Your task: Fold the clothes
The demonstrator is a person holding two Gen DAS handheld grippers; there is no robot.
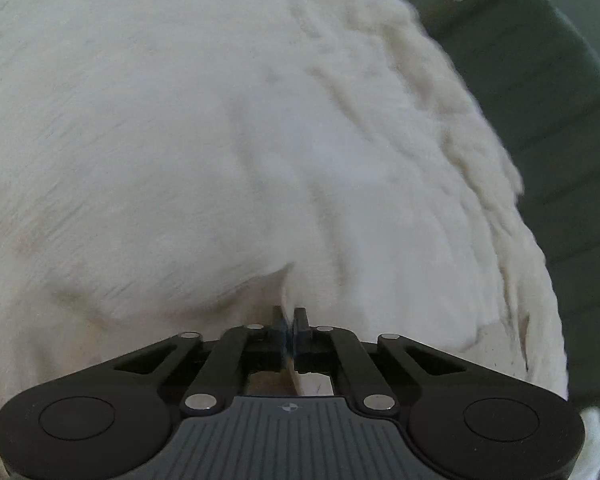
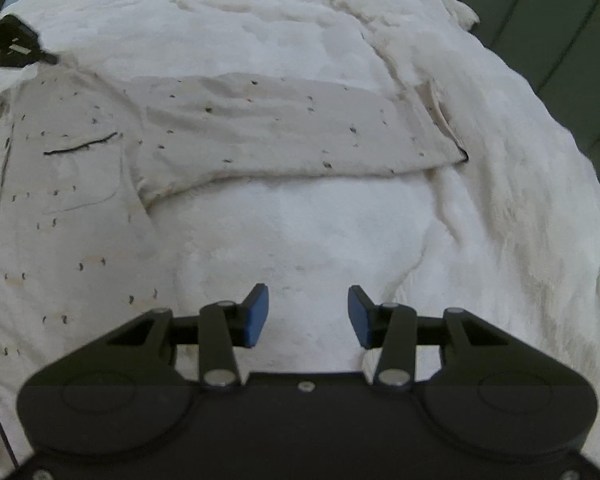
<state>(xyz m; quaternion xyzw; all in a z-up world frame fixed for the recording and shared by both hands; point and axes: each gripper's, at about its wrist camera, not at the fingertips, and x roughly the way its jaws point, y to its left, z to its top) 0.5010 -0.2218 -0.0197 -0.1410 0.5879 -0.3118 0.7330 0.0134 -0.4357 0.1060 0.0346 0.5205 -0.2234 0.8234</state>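
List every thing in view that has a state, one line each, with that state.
left gripper: jaws shut, pinching a fold of the shirt.
right gripper: jaws open, empty, above the white blanket.
shirt: spread flat and buttoned up, not yet folded.
sleeve: stretched out sideways across the blanket.
chest pocket: lying flat, its dark-trimmed top edge closed.

My two black plastic handheld grippers, seen from their wrist cameras.

I see the left black linkage gripper [image 1: 289, 320] with silver pivot pins, ribbed grey plate and small round emblem; the right black linkage gripper [image 2: 307, 314] carries blue rectangular finger pads [image 2: 257, 314].
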